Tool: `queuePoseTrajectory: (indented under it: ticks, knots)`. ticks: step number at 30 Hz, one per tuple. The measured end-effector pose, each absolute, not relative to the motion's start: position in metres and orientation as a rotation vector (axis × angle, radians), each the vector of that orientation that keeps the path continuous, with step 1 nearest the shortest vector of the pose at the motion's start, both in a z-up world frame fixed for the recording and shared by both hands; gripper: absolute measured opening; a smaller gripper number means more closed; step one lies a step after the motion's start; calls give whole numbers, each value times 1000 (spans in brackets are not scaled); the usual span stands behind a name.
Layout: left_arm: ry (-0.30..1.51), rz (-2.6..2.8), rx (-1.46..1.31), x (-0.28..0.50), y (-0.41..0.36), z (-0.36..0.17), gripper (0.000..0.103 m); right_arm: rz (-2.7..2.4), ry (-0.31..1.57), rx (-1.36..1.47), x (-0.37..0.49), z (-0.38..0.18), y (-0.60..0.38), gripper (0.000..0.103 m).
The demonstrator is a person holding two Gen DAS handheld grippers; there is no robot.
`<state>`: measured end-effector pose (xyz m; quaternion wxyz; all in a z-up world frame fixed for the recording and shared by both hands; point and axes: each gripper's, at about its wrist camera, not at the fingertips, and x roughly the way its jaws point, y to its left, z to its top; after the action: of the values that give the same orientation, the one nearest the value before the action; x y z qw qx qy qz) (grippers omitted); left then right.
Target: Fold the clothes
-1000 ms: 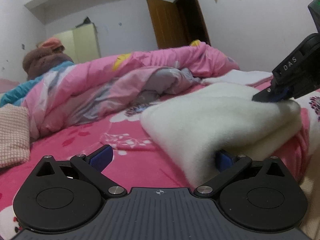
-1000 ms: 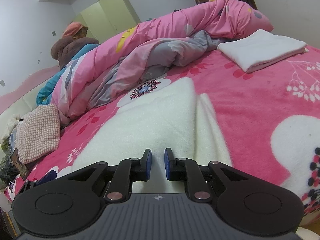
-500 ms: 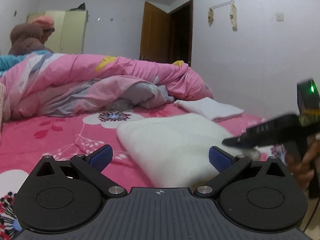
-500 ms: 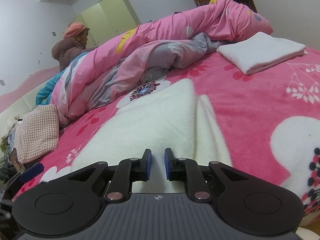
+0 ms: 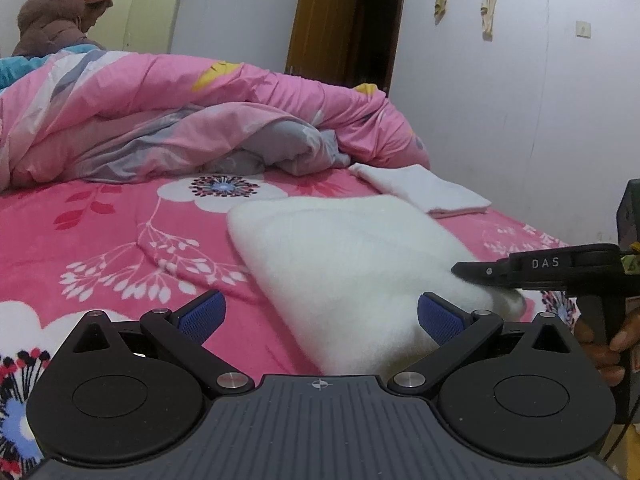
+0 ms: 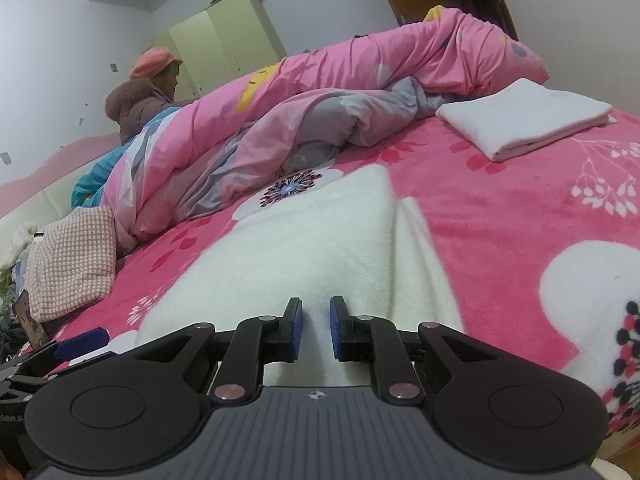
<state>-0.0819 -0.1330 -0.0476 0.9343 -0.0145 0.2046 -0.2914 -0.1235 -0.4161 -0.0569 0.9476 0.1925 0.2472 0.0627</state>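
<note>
The right gripper [image 6: 315,328] is seen nearly closed, its blue pads [image 6: 297,330] pinching a ridge of the fluffy white garment [image 6: 304,248] at the garment's near edge; in the left wrist view the same gripper [image 5: 464,270] is seen reaching in from the right, its tip pressed onto the garment's [image 5: 348,256] right near corner, with the holding hand [image 5: 604,344] visible below it. The left gripper [image 5: 320,316] is held wide open, with nothing gripped; the garment's near edge is seen between its spread blue pads [image 5: 202,316], closer to the right pad, though contact cannot be told.

The garment is laid folded on the pink flowered bedspread [image 6: 500,216], with a lengthwise fold line shown along its right side. Beyond the garment, to its far right, a smaller folded white cloth [image 6: 524,120] is placed on the bedspread. Behind the garment a crumpled pink and grey quilt [image 6: 340,96] is heaped. To the garment's left a pink checked cloth [image 6: 72,264] is seen. A person in an orange hat [image 6: 144,92] is seen beyond the quilt, and a brown door [image 5: 324,28] behind it.
</note>
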Motion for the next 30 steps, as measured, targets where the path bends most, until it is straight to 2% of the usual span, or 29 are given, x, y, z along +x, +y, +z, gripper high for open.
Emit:
queuePoseTrajectory:
  ticks: [16,21,23,30]
  knots:
    - [525,-572,54,-51,-168,-32,103,138,528,457,-123,-56,-424,16]
    - [569,-576,63,-37,-178,-27,103,148,588,470,-118,-47,-423,28]
    - [577,-575,70,-32,-180,-25,103,157,623,470,-114,-39,-422,37]
    - [573,-548,96,-19,-185,-17,103,105,590,443,-102,-14,-424,38]
